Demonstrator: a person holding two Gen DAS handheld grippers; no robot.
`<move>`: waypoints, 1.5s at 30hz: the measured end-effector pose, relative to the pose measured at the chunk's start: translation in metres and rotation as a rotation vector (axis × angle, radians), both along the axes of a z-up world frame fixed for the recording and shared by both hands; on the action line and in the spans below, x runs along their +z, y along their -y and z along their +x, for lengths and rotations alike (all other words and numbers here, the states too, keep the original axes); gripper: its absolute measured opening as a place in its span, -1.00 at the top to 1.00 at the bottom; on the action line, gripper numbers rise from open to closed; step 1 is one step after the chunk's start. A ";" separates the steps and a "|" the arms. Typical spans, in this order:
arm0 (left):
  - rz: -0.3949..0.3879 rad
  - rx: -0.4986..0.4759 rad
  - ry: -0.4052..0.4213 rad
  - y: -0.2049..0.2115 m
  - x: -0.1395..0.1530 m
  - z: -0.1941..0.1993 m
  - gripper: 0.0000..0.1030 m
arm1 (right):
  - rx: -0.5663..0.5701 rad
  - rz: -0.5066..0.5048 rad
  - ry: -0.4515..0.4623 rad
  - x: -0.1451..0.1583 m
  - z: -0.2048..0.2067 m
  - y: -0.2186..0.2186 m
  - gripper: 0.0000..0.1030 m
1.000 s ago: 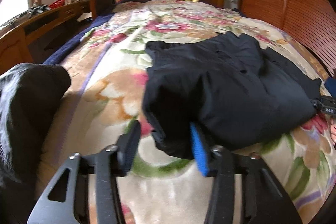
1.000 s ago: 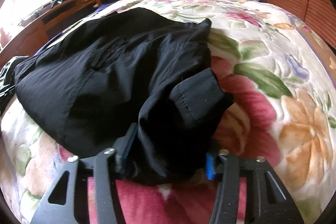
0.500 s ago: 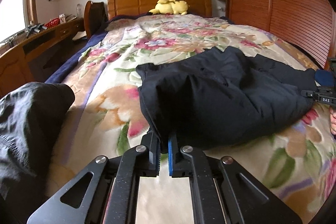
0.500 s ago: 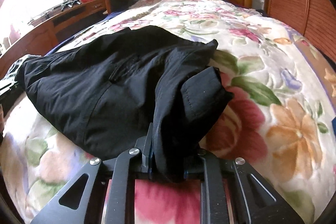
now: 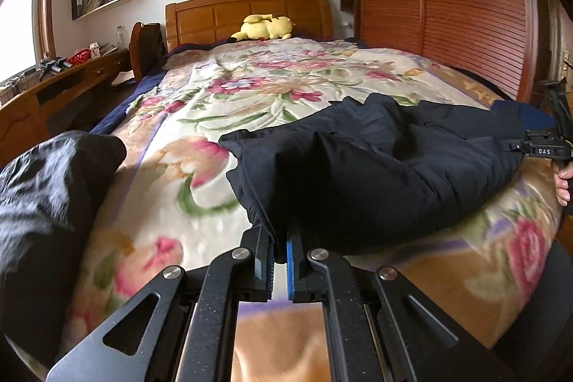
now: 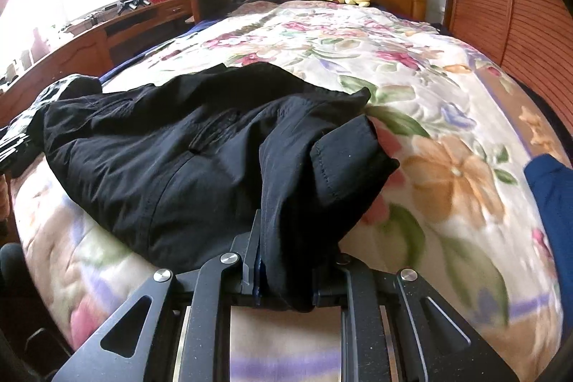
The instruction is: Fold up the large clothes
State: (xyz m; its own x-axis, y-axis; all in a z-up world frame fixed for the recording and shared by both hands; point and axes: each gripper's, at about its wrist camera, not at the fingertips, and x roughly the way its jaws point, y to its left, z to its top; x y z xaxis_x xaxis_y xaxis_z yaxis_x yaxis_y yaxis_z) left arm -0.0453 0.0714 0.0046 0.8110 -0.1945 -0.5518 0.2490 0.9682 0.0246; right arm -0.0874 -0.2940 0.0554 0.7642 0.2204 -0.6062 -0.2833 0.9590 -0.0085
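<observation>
A black garment (image 5: 376, 167) lies across the near part of a bed with a floral blanket (image 5: 250, 95). My left gripper (image 5: 279, 246) is shut on the garment's near left edge, a thin fold pinched between its black and blue pads. In the right wrist view the same black garment (image 6: 179, 160) spreads to the left, and my right gripper (image 6: 283, 260) is shut on a thicker bunch of its fabric beside a cuffed end (image 6: 343, 160). The right gripper's body (image 5: 548, 145) and a hand show at the right edge of the left wrist view.
Another dark garment (image 5: 46, 203) is heaped at the bed's left edge. A yellow plush toy (image 5: 265, 27) lies by the wooden headboard (image 5: 247, 9). A wooden desk (image 5: 53, 81) runs along the left, a slatted wardrobe (image 5: 447, 6) along the right. Blue cloth (image 6: 551, 203) sits at right.
Both grippers closed on the garment's near edge, then pulled back and slightly up, dragging the garment toward the foot of the bed.
</observation>
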 end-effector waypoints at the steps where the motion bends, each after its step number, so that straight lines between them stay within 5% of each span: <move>1: -0.005 -0.004 -0.001 0.000 0.000 -0.006 0.90 | 0.001 0.000 0.001 0.001 -0.004 0.002 0.64; 10: -0.017 -0.004 -0.035 -0.001 -0.015 -0.049 0.90 | 0.013 -0.007 -0.011 0.007 -0.041 0.014 0.58; 15: -0.020 0.008 -0.045 -0.001 -0.019 -0.048 0.89 | -0.029 -0.022 -0.030 0.013 -0.040 0.016 0.18; 26: -0.054 0.035 -0.046 -0.012 -0.020 -0.057 0.61 | -0.073 -0.080 0.134 0.064 -0.055 -0.003 -0.08; 32: -0.059 0.043 -0.005 -0.014 -0.007 -0.066 0.53 | 0.045 -0.056 0.129 0.076 -0.007 -0.050 -0.08; 37: -0.061 0.058 0.020 -0.017 0.004 -0.065 0.31 | 0.175 -0.062 0.032 0.068 0.054 -0.103 -0.08; 45: -0.059 0.075 -0.014 -0.019 -0.010 -0.052 0.30 | 0.225 -0.248 -0.159 0.025 0.155 -0.166 -0.08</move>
State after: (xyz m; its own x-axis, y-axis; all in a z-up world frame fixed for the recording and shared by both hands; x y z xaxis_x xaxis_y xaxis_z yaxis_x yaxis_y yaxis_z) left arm -0.0973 0.0909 -0.0056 0.8167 -0.1661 -0.5526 0.1755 0.9838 -0.0363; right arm 0.0678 -0.1277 0.0802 0.6055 0.2037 -0.7693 -0.5036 0.8466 -0.1723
